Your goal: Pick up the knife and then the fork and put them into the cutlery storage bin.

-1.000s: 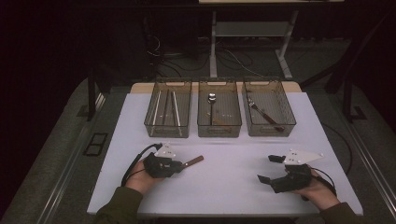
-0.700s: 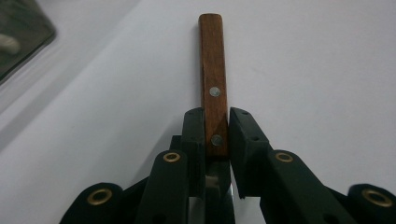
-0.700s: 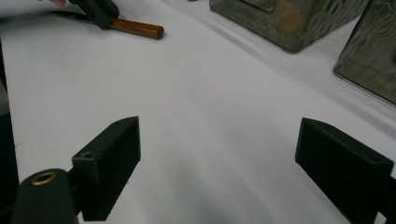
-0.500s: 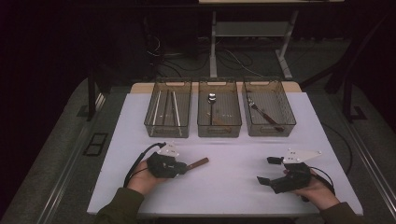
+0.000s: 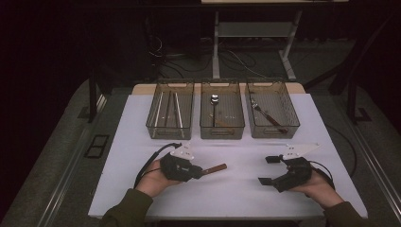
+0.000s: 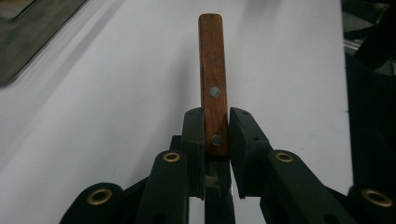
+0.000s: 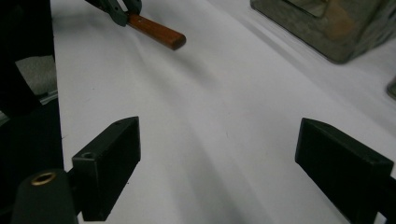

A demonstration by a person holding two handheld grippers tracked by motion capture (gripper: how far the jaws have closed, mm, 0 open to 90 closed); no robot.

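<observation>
Left gripper clamped tight on a wooden handle with two rivets; the jaws pinch its flat sides near the lower rivet, free end pointing toward the table's middle. The rest of the utensil is hidden inside the gripper, so its kind cannot be told. It sits low over the white table, near the front edge, left of centre.

Right gripper wide open, empty, near the front right.

Three wire bins along the far edge, cutlery inside.

Judgement: handle stiff, light, smooth-finished; flat-side grip resists twisting. A hold nearer the middle would balance better.
</observation>
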